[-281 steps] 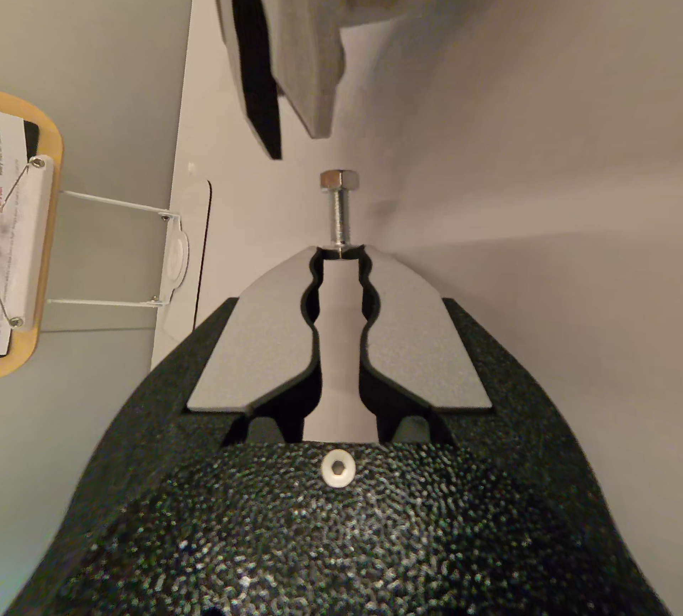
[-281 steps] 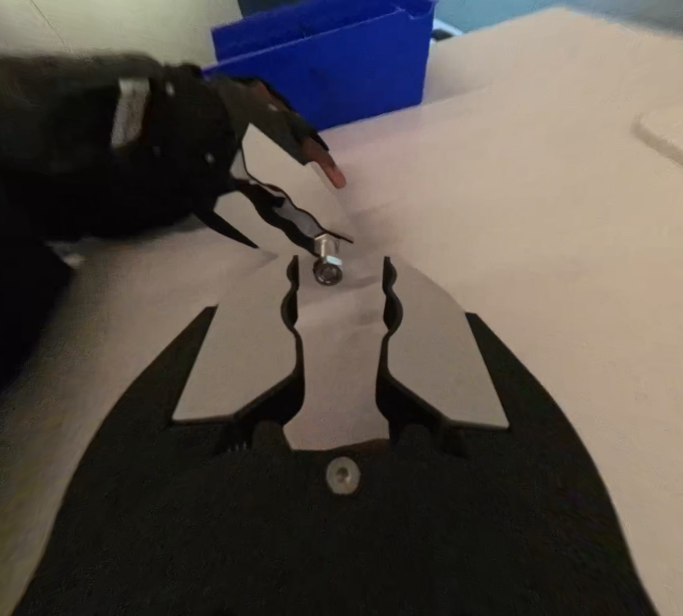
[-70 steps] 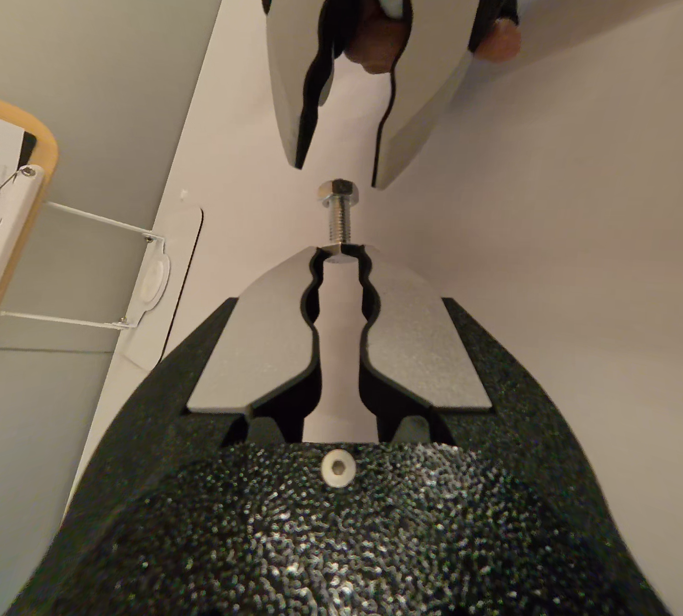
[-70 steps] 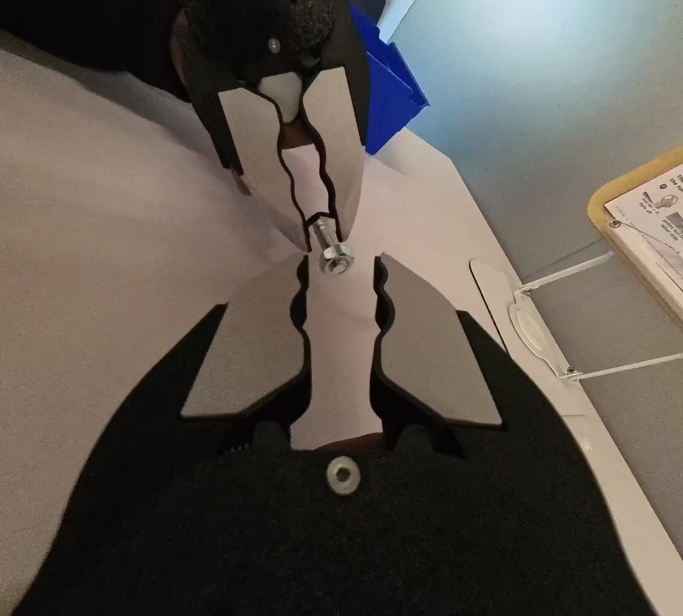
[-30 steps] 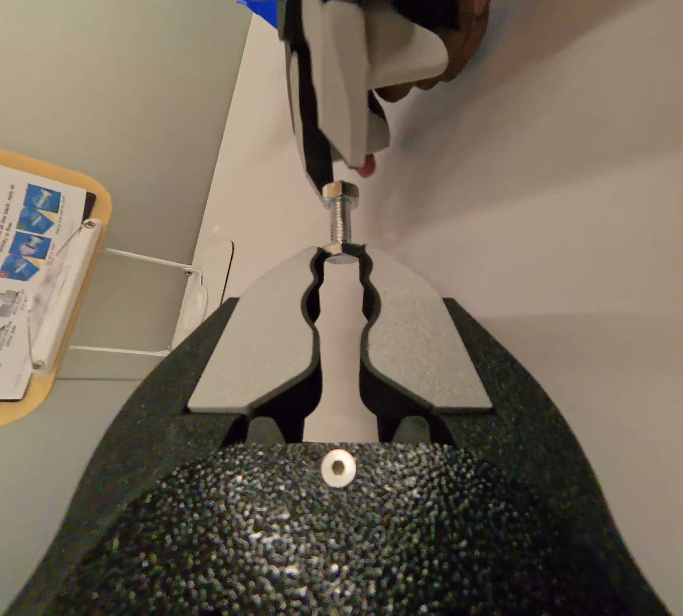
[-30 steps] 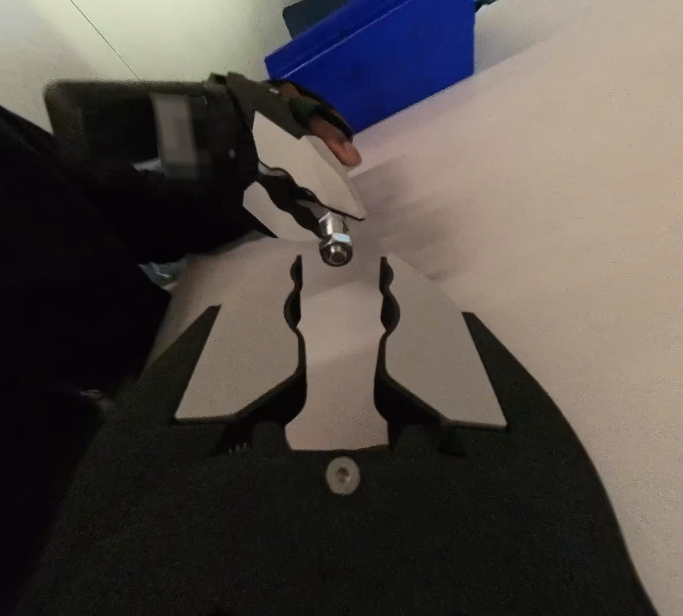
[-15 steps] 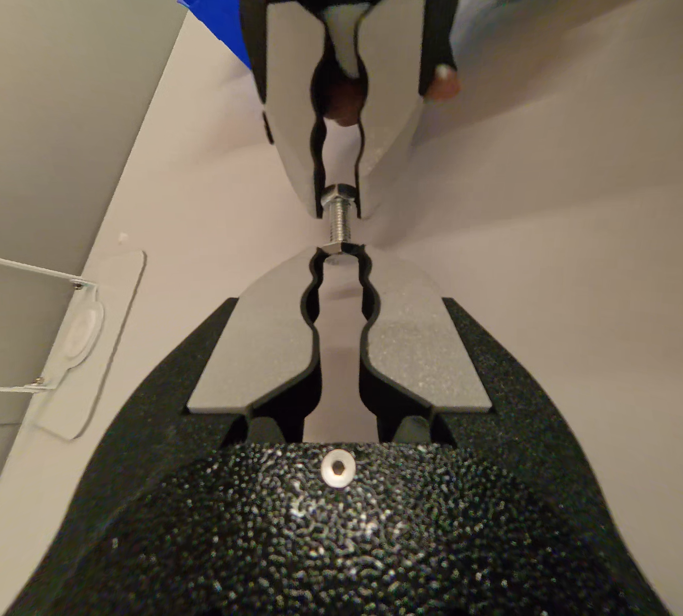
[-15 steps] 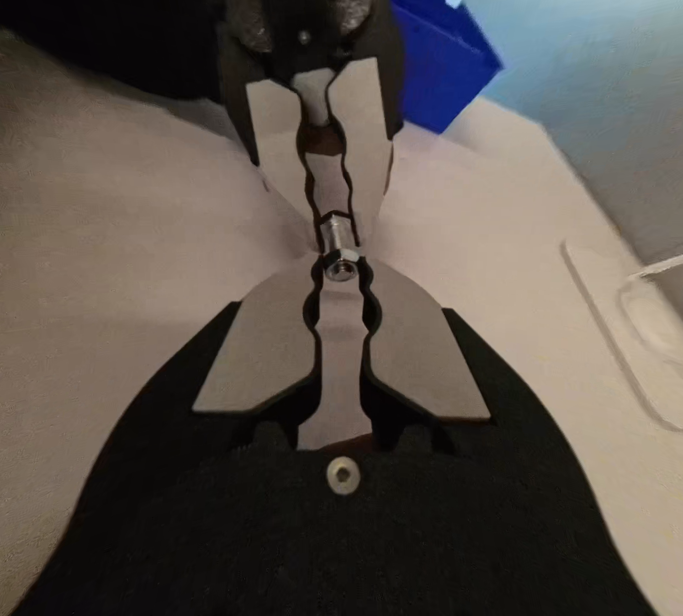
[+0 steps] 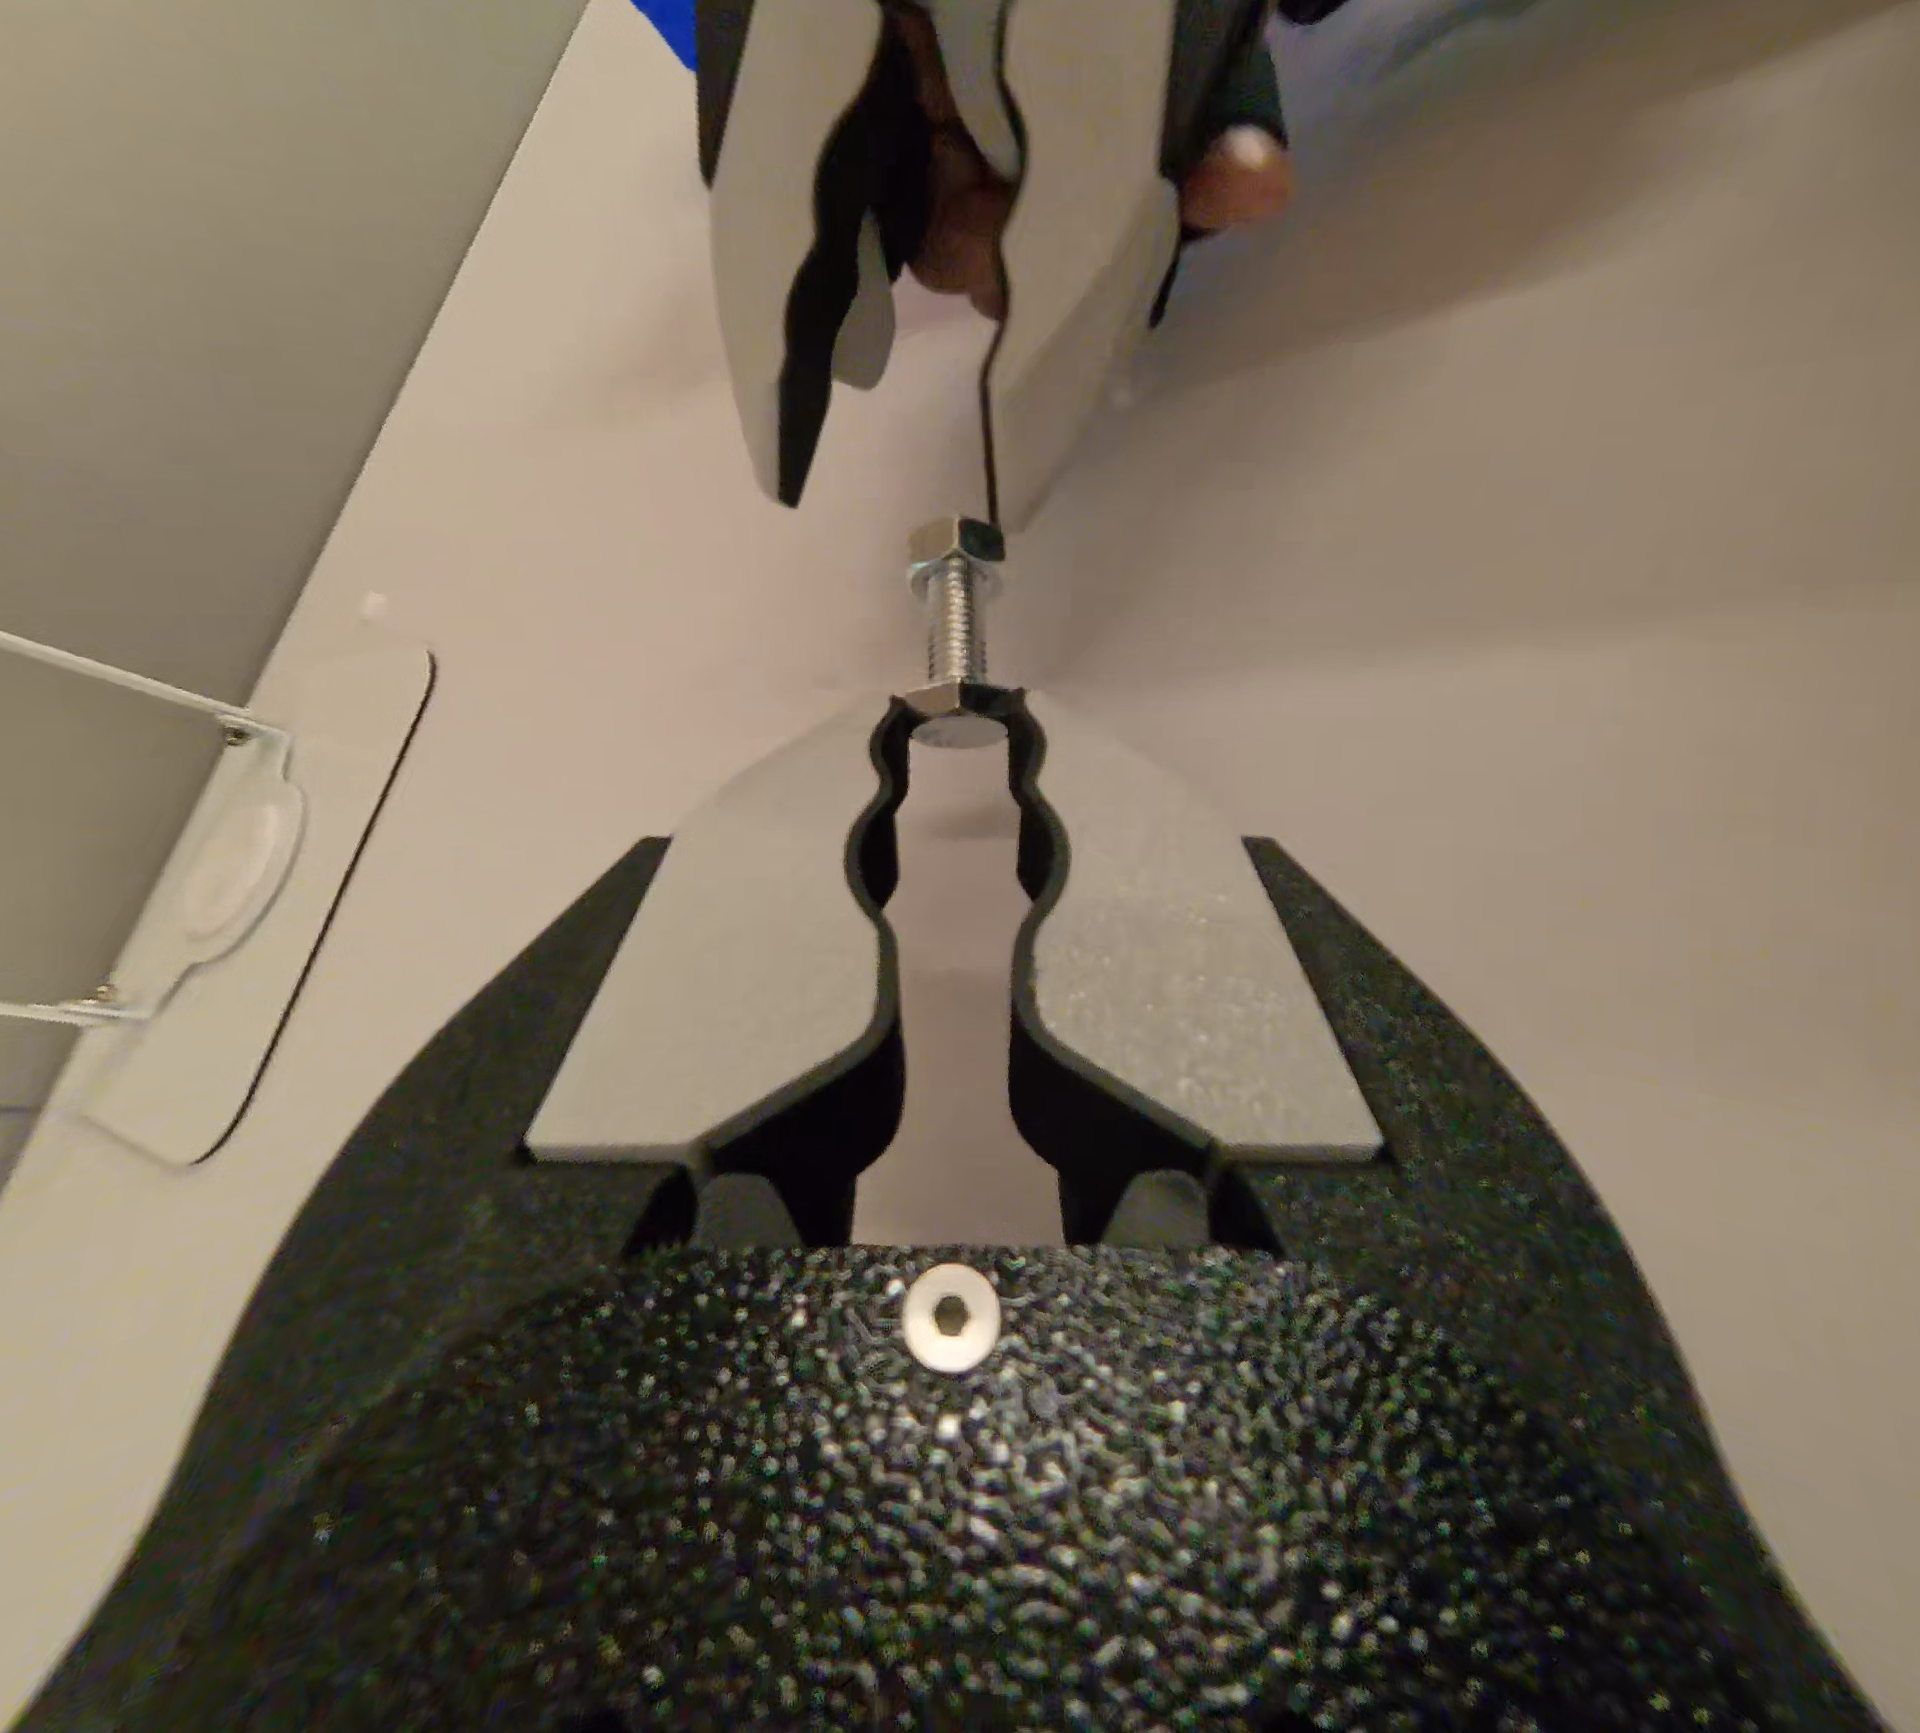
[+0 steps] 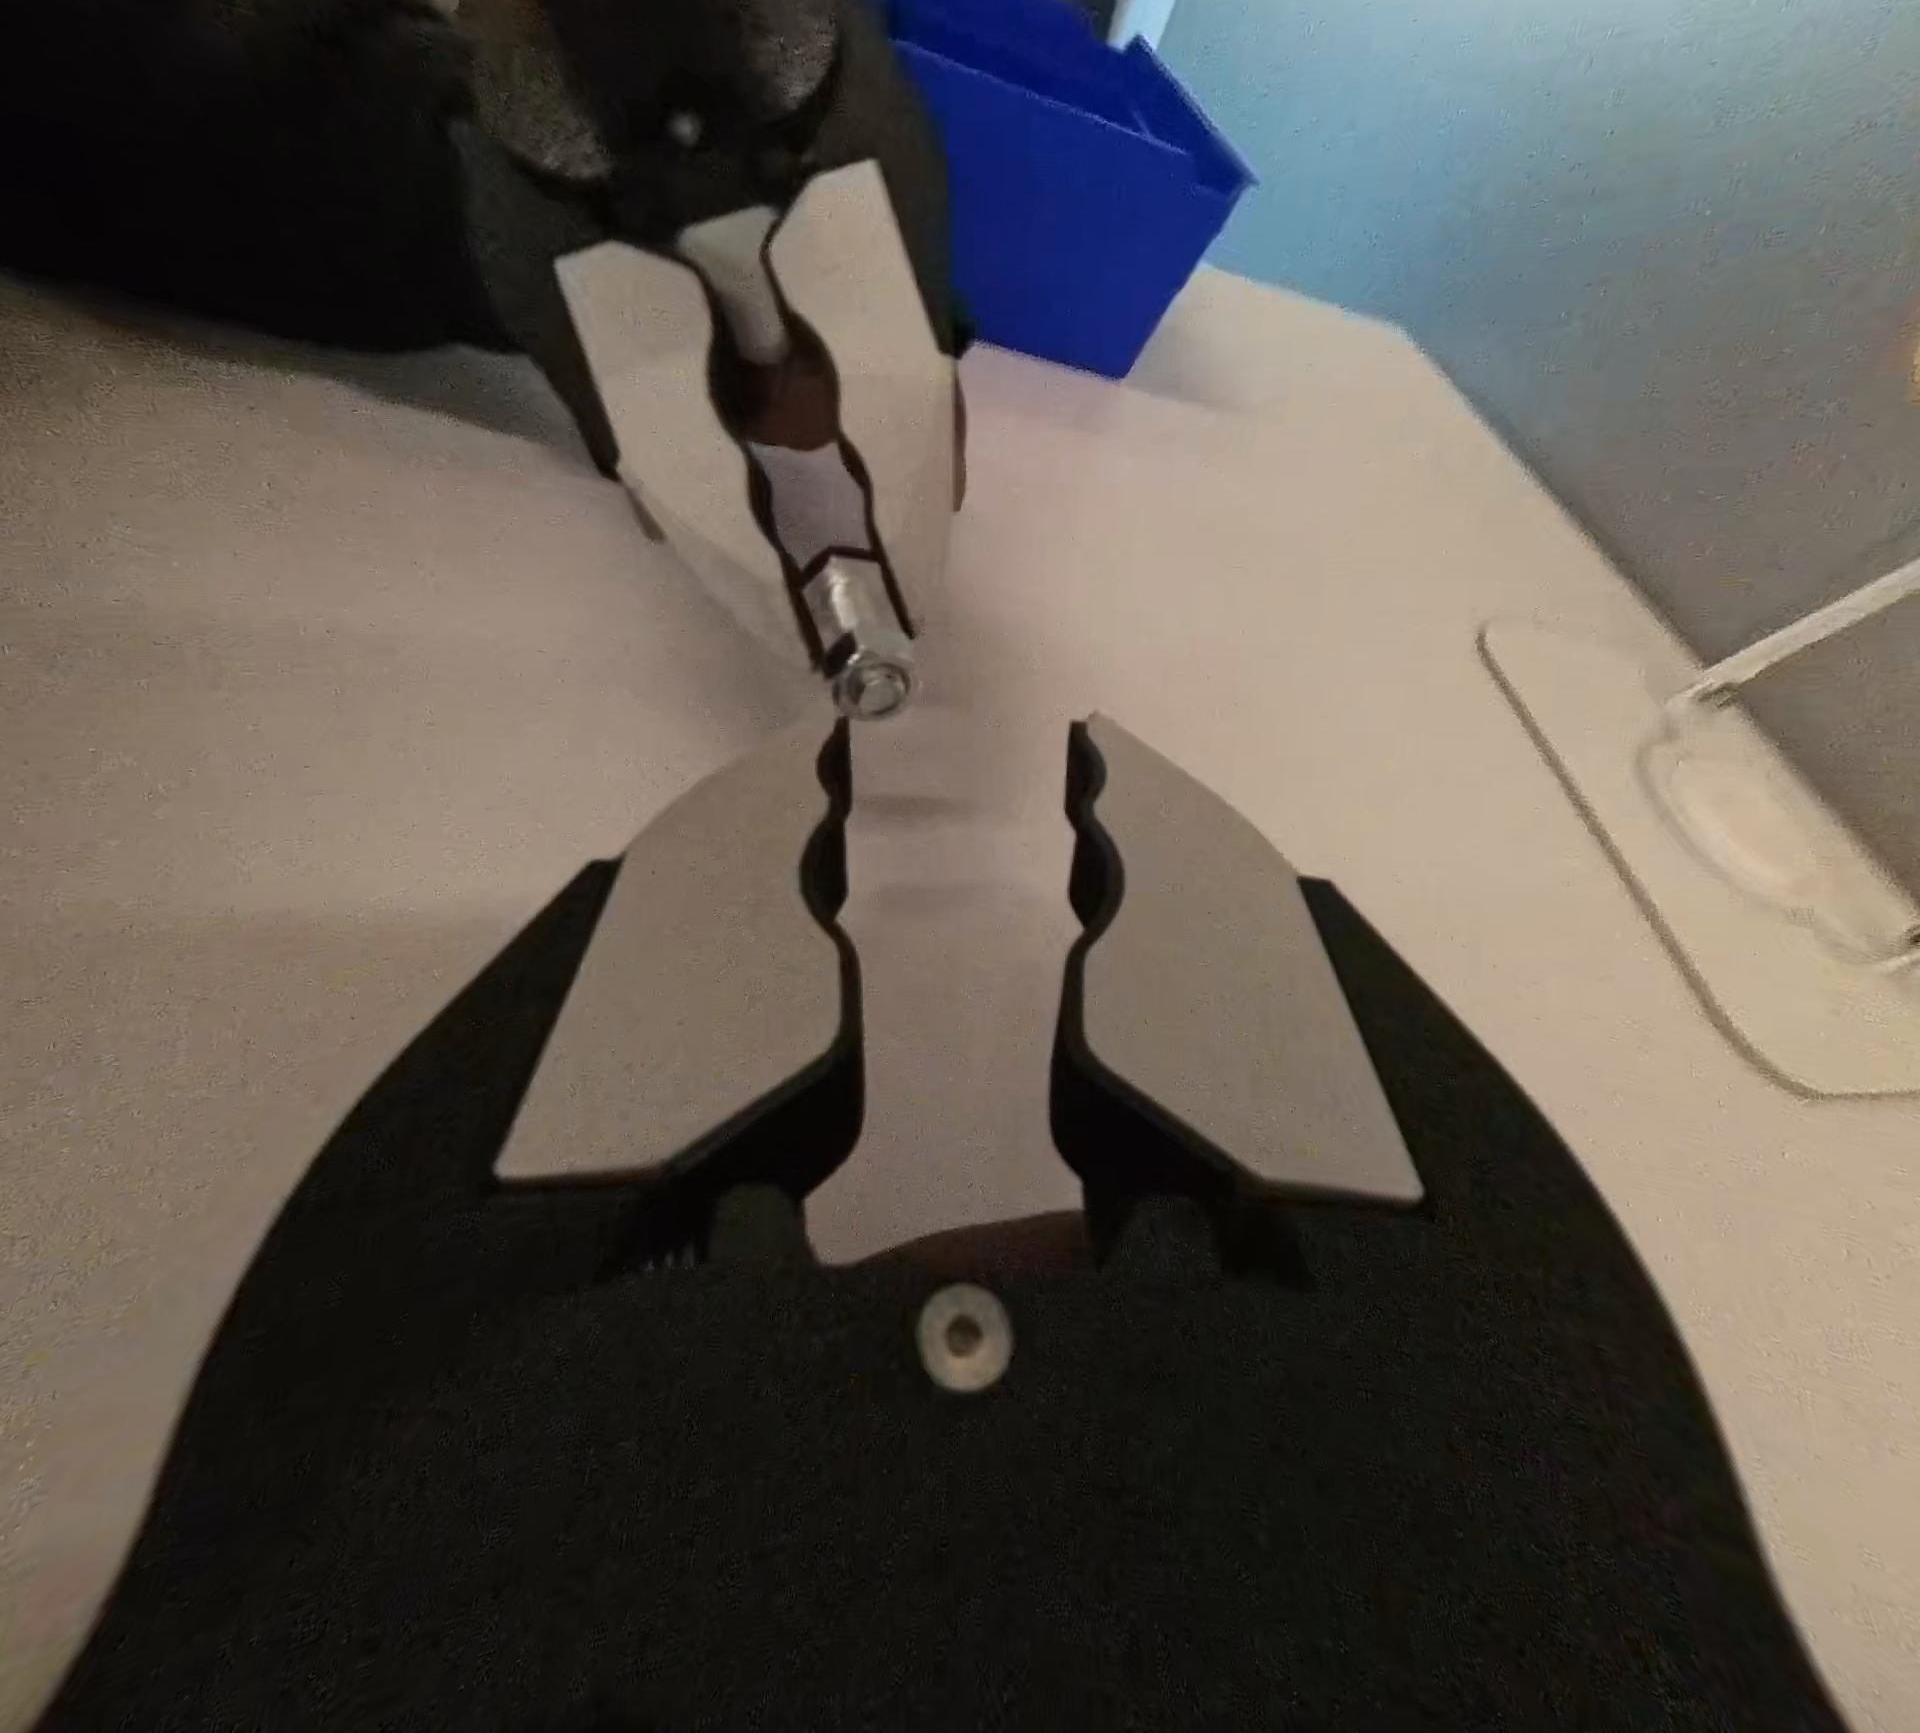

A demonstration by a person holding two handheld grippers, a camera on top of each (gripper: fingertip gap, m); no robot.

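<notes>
- White tabletop fills most of both wrist views, with a grey wall along its edge in the left view and a pale blue wall in the right view.
- Nearest in the left wrist view, the left gripper has its jaws pinched on the hexagonal head of a silver bolt; both fingertips press against the head's sides.
- From there the bolt's threaded shaft points straight away from the left gripper, carrying a washer and a nut at its far end.
- Just past that nut, the right gripper faces the left one with its jaws spread; one fingertip sits right at the nut's edge, the other stands clear of it.
- In the right wrist view, the right gripper shows the same spread jaws with bare table between them; the nut end of the bolt lies just ahead of its left fingertip, not gripped.
- Behind the bolt there, the left gripper clamps it, held by a hand in a black glove.
- A person's fingertips show behind the right gripper in the left view.
- Off to the table's side sits a clear plastic stand, its base flat on the table.
- Farthest back, a blue bin stands at the table's far edge.
</notes>
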